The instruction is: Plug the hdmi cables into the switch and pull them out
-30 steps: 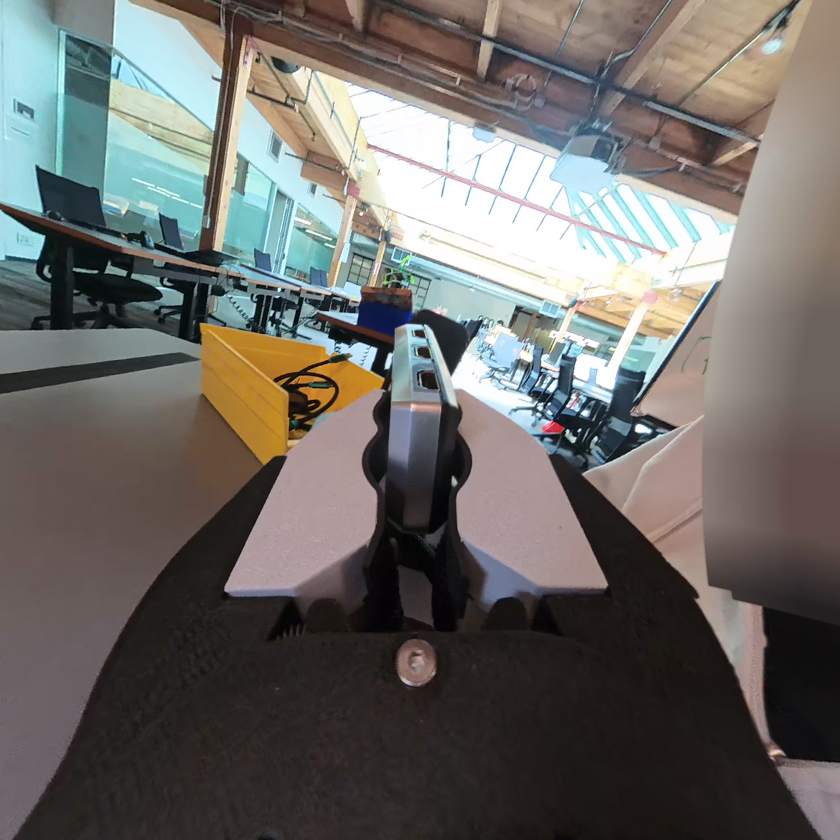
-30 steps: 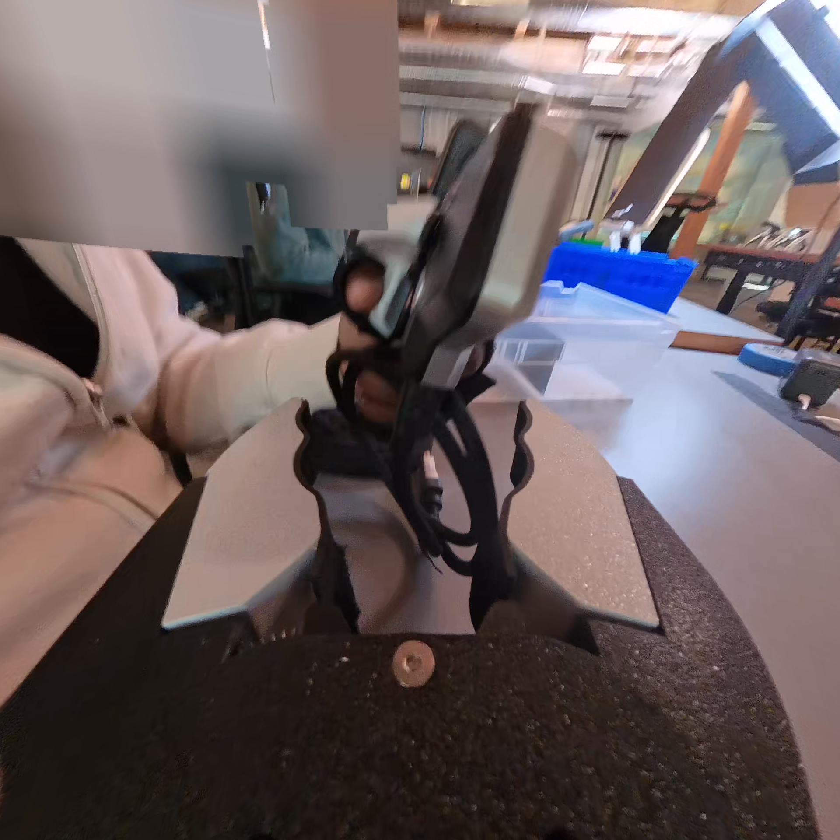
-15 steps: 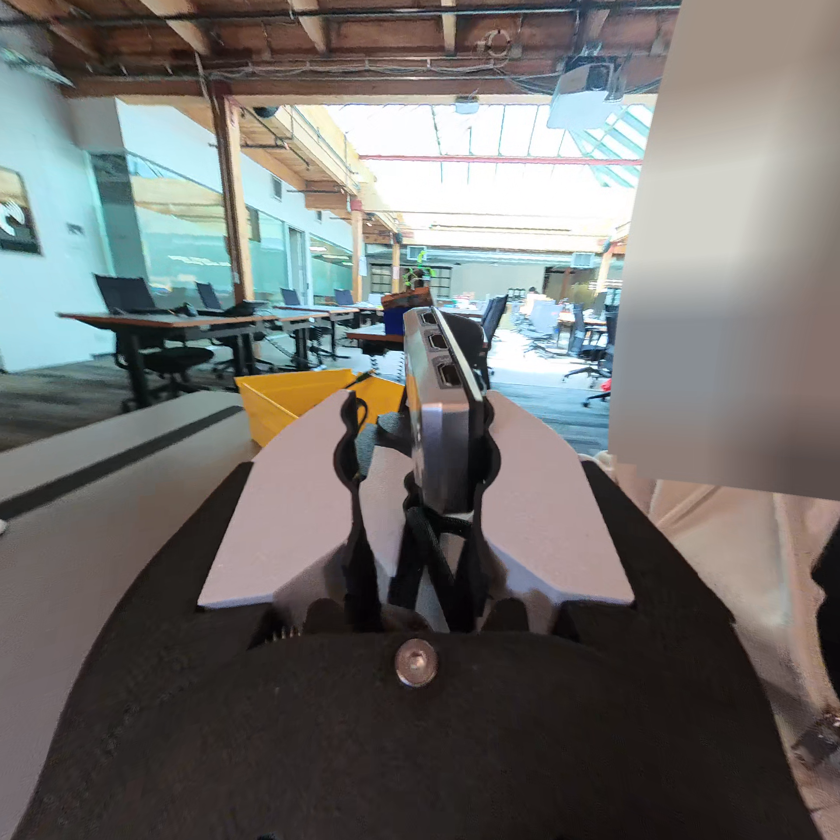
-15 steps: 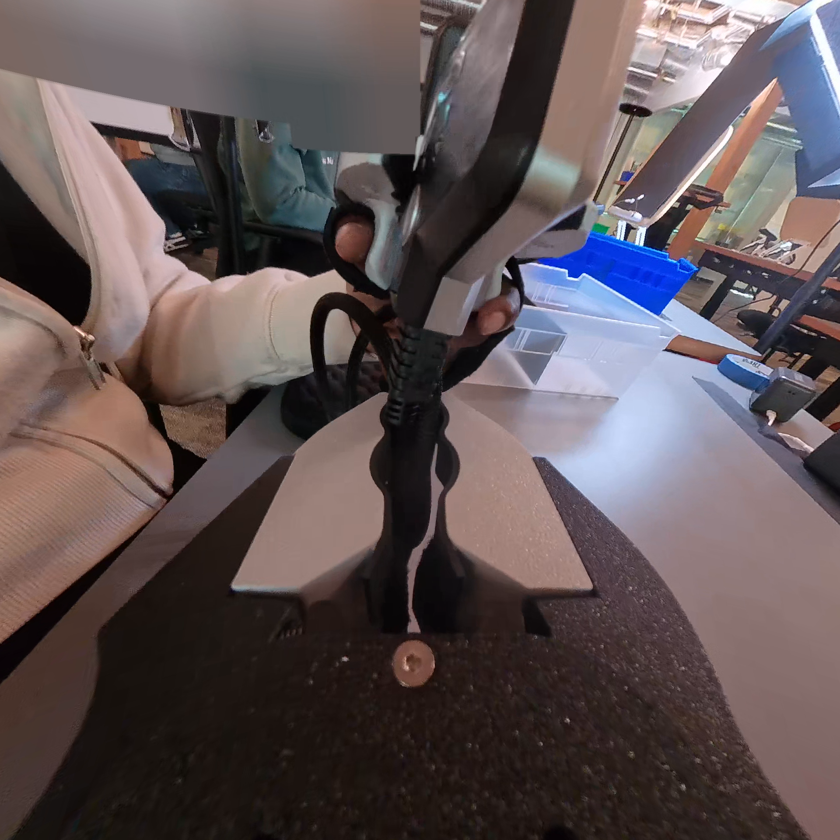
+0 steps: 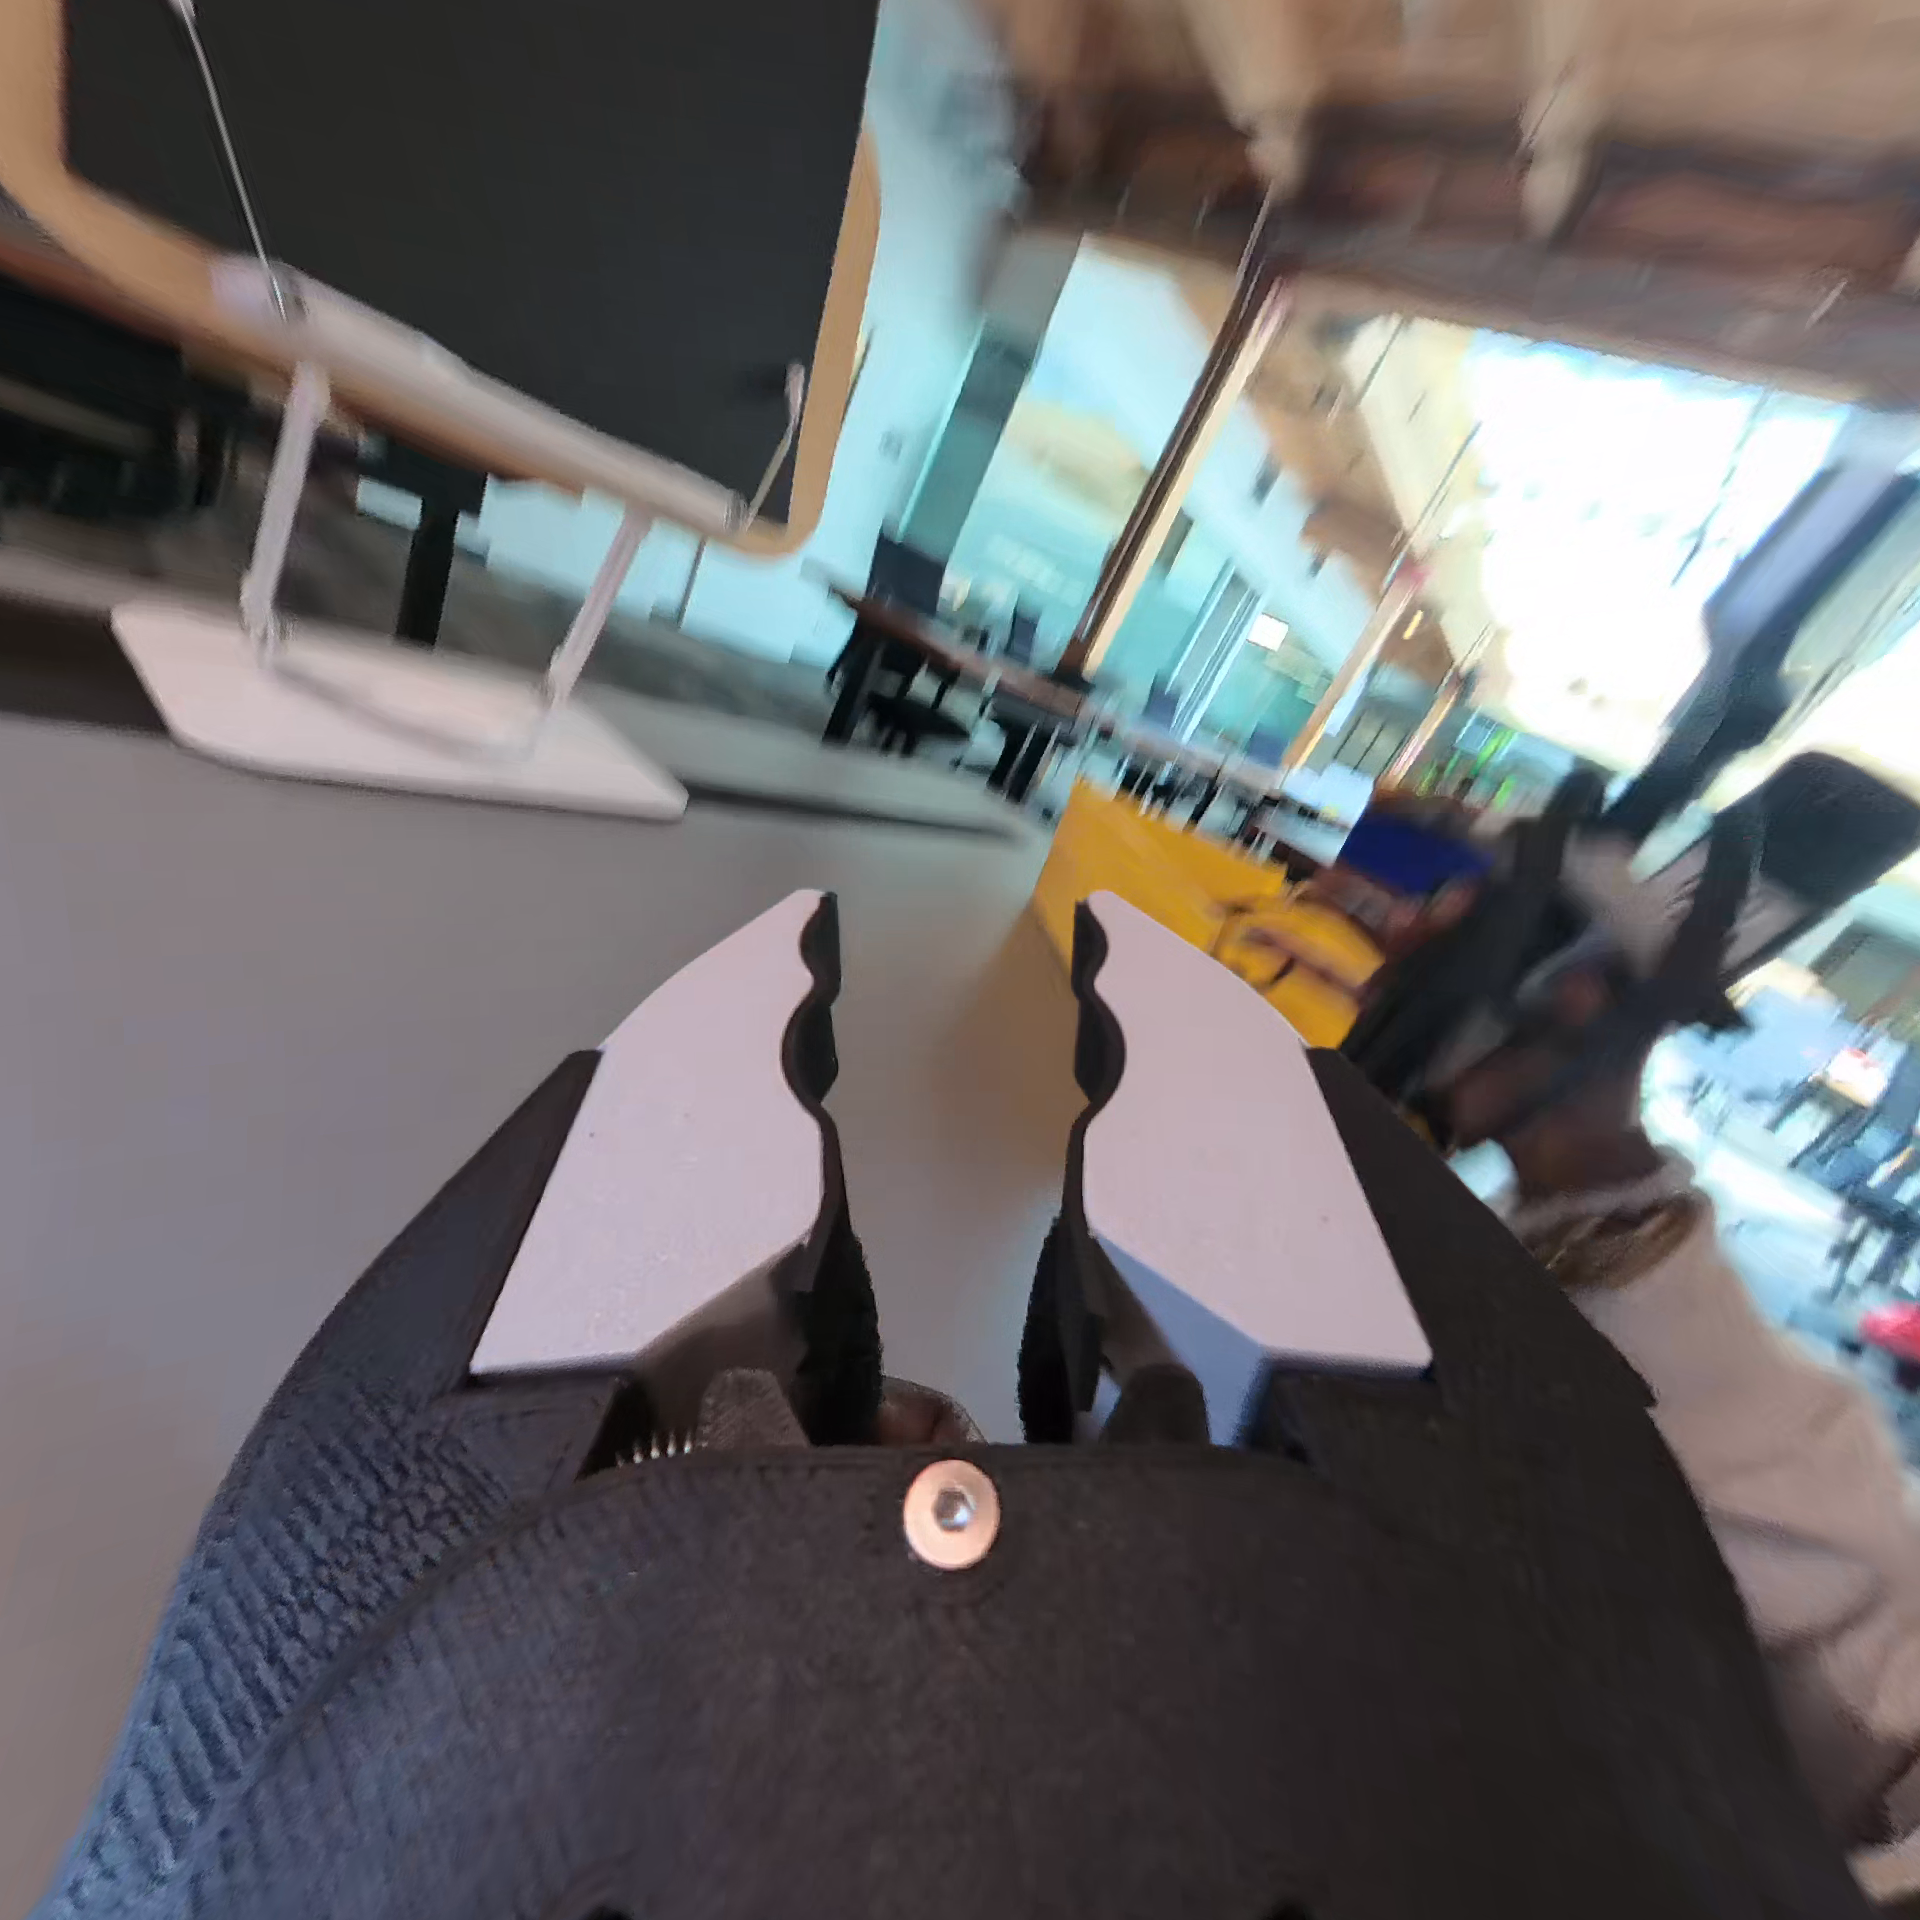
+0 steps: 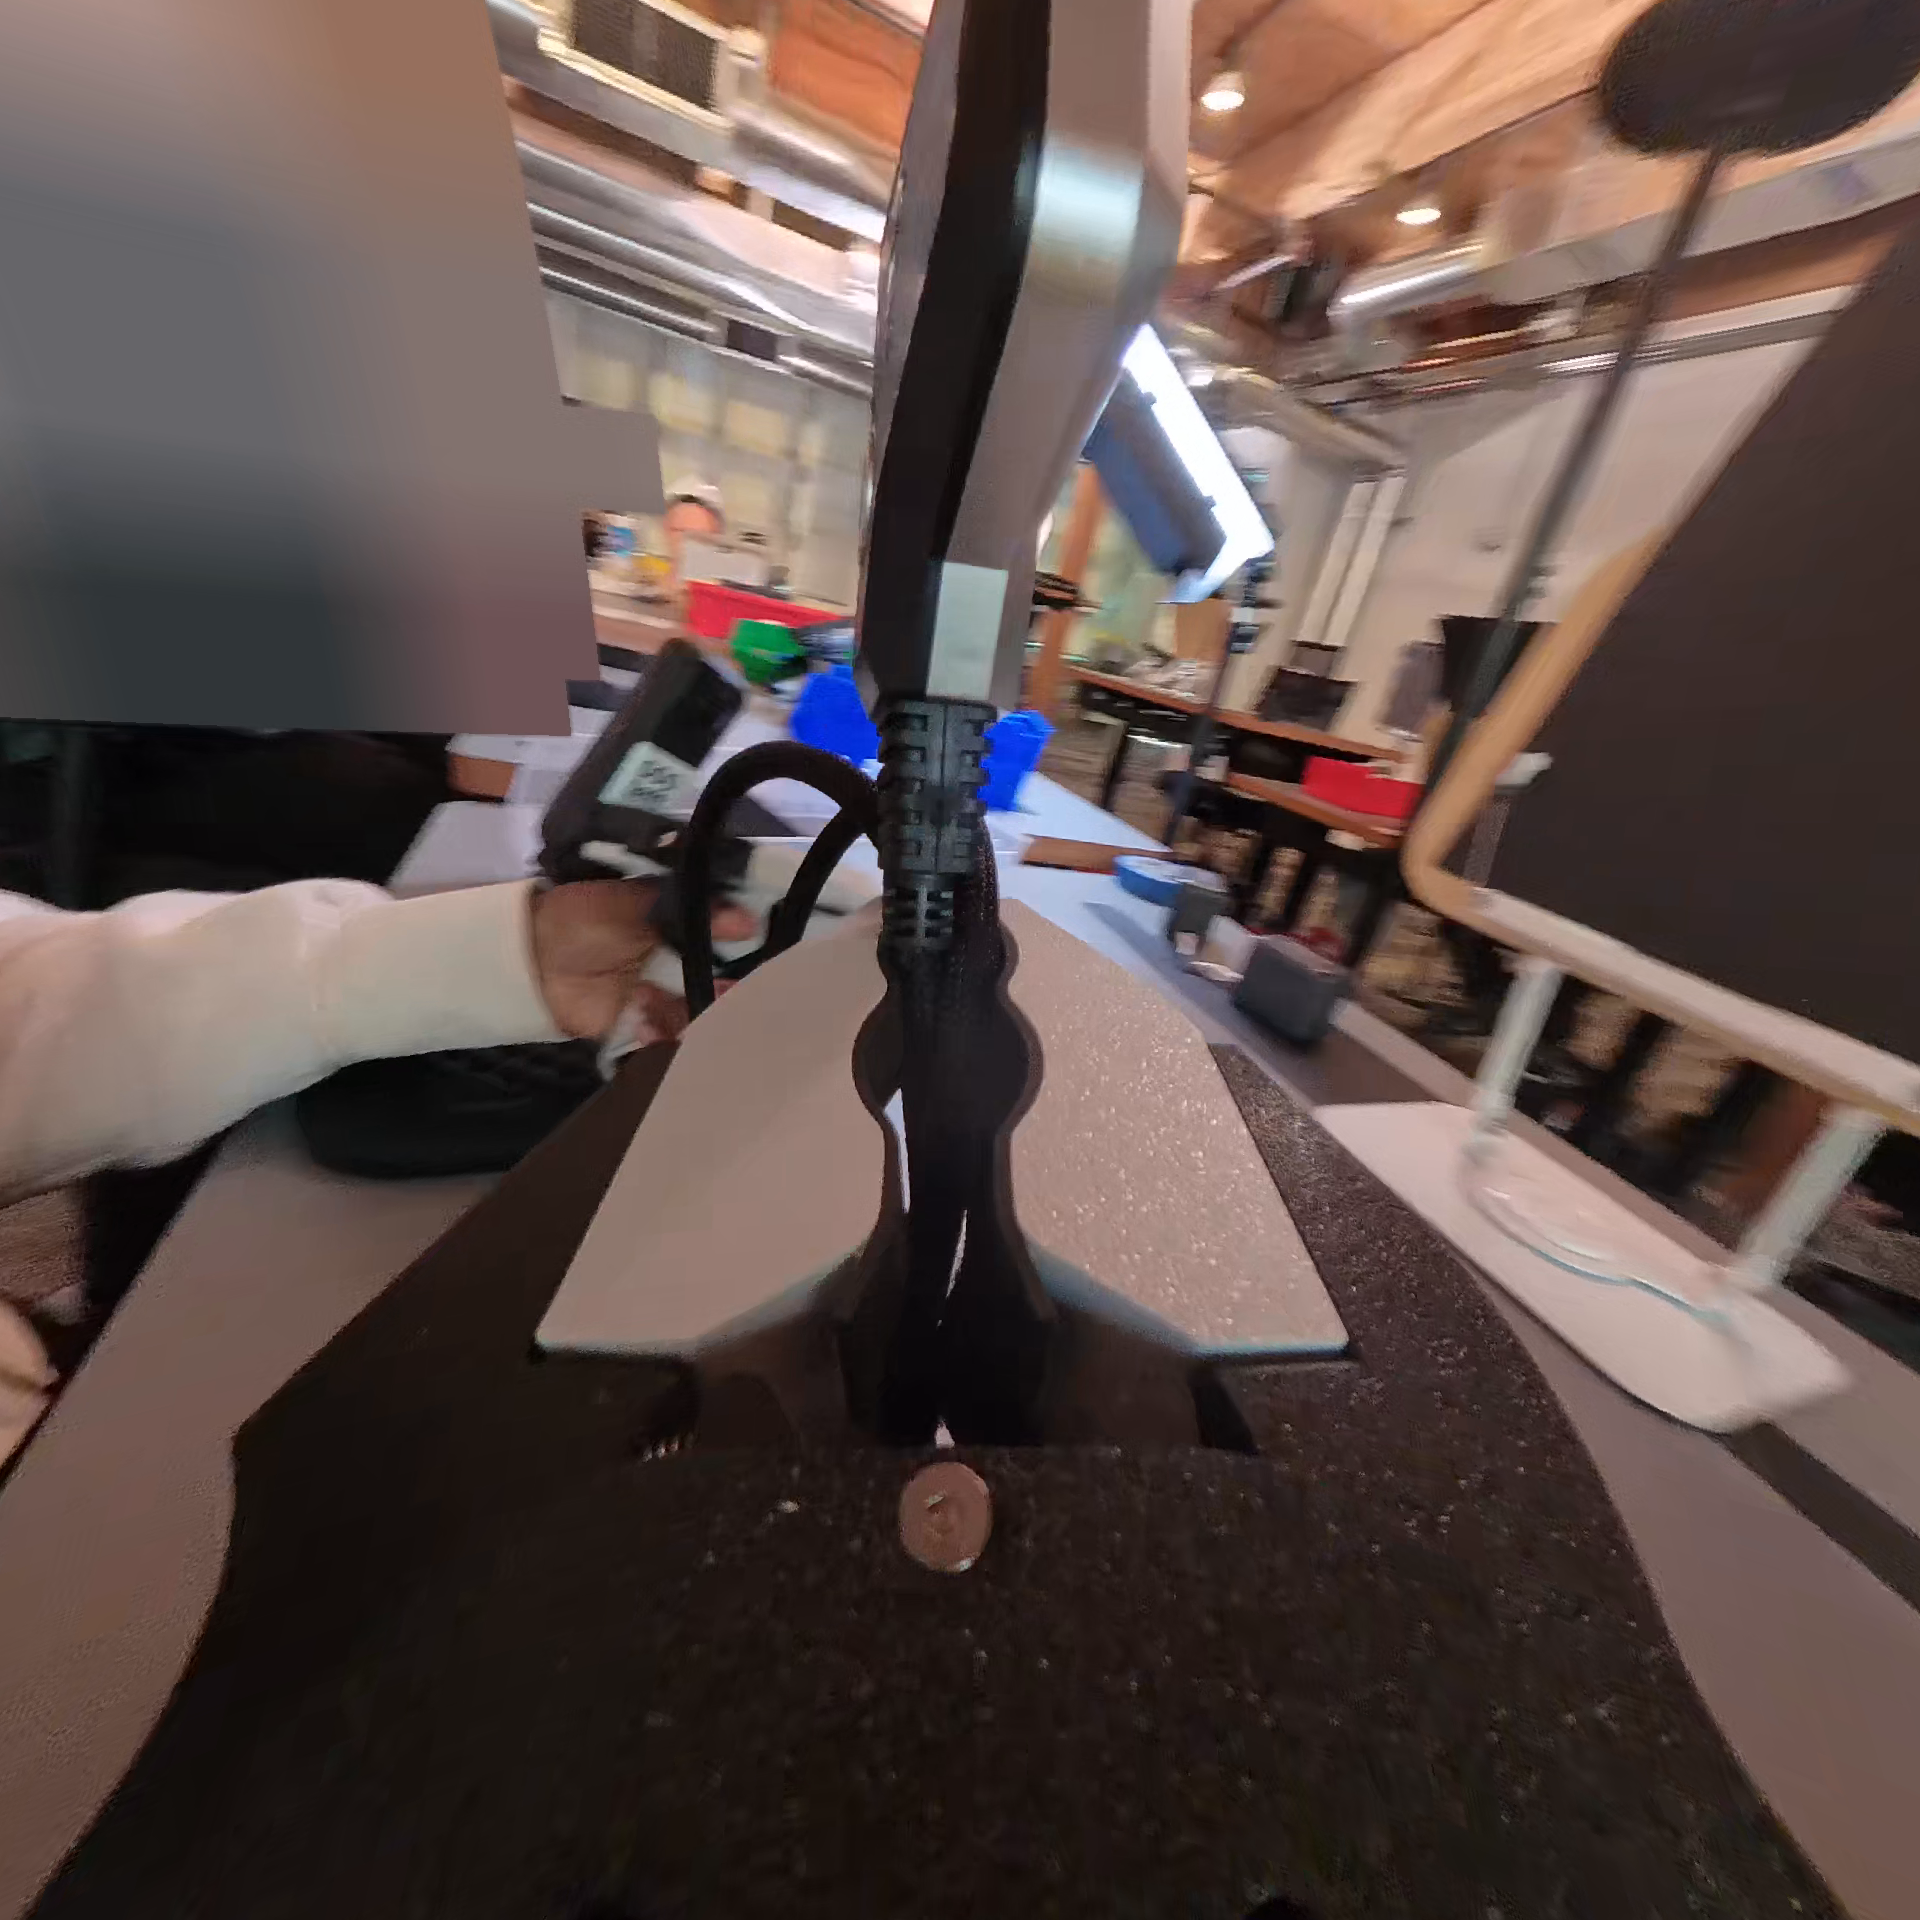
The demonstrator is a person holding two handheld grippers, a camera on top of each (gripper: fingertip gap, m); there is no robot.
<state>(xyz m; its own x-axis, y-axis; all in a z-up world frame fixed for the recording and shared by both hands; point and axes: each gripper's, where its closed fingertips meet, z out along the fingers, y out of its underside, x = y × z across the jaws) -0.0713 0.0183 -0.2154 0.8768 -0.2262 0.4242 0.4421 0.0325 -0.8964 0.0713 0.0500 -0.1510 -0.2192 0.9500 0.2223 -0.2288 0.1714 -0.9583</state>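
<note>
Over the grey desk my left gripper hangs with its fingers spread apart and nothing between them; only bare desk shows through the gap. This view is smeared by blur. Ahead to the right sits a yellow bin, and to the left a white stand with clear legs carries a dark board.

In my right gripper the fingers are pressed in on the black hdmi cable, pinching it just below its ribbed plug. The plug points upward and meets the lower edge of the switch, a silver and black box standing on end above my fingers; whether the plug is fully seated I cannot tell. A loop of the same cable arcs off to the left. There a hand in a cream sleeve grips the handle of the other gripper, near the desk edge.
</note>
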